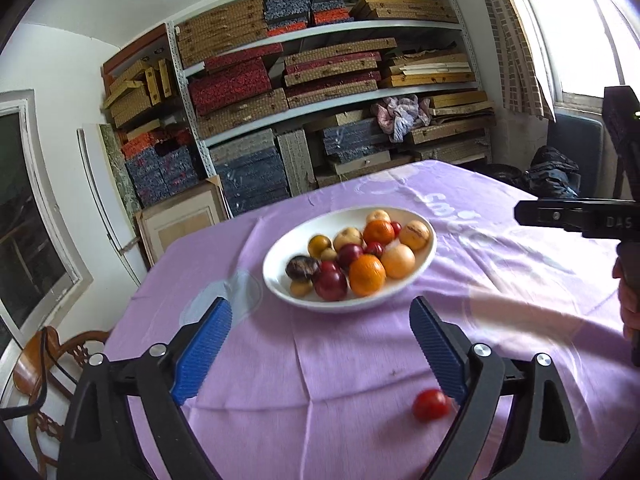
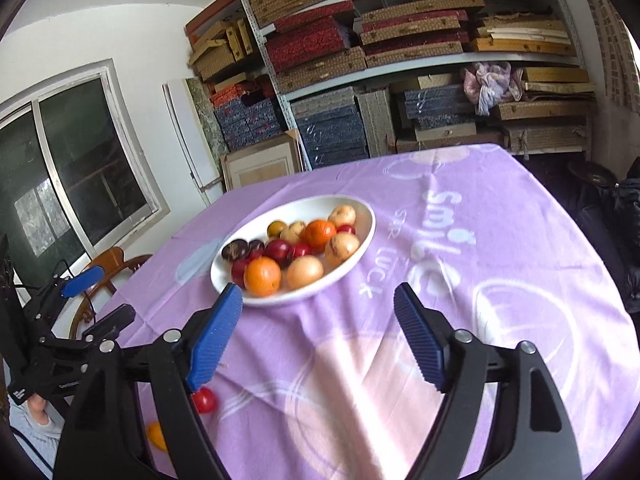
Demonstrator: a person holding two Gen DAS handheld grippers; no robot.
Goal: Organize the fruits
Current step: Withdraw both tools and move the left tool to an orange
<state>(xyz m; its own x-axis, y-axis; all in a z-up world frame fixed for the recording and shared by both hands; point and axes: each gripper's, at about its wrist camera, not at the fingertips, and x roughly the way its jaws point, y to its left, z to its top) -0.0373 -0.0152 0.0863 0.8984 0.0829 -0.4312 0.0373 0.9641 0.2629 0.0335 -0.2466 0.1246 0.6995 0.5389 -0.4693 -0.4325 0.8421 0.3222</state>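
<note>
Left wrist view first: my left gripper has its blue fingers spread wide, nothing between them, just purple cloth showing through the gap. White bowl sits straight ahead near the middle of the worktop, piled with oranges, plums and pale yellow fruit. One loose red fruit lies out on the cloth towards the near edge, just beside my right-hand finger, not touching it that I can tell.

Over to the right wrist view, and my right gripper is also spread, empty, cloth between the pads. Same bowl ahead and a little left. Down by the near edge I see the red fruit peeking past my left finger, and an orange piece lower still, half hidden behind the gripper frame.

Both tools tilt gently downward, side by side, aimed across the worktop at the bowl. My guess: fingers are wide because nothing is carried, and the two strays near the front edge are what remains outside the bowl. The red one looks round, likely to roll if nudged.
</note>
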